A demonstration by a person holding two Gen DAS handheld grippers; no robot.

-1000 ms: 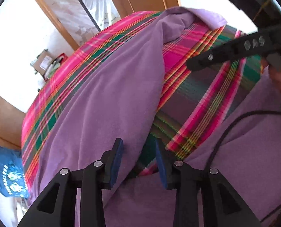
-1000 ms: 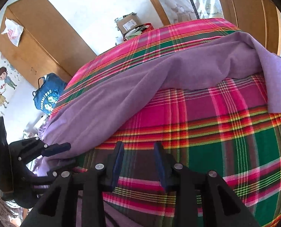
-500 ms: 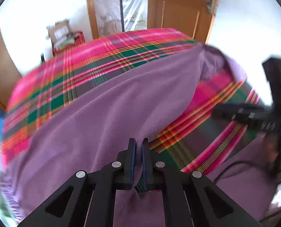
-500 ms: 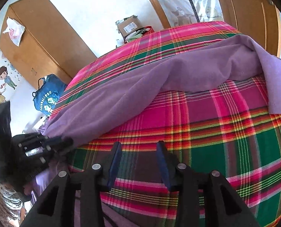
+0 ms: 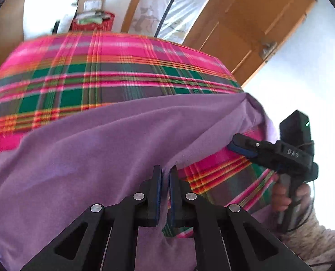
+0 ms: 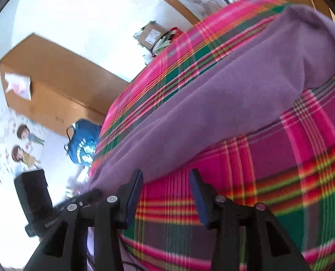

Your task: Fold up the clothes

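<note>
In the left wrist view, the black body of the right gripper (image 5: 241, 146) carries raised letters that seem to read "DAS" or "OAS"; the first letter is not clear.

In the right wrist view, the left gripper (image 6: 93, 195) has small pale print low on its black body, too blurred to read. The blue bag (image 6: 84, 144) beside the bed has white print on it, also too blurred to read. The cardboard box (image 6: 152, 33) past the far corner of the bed has a white label, but its text is too small.
</note>
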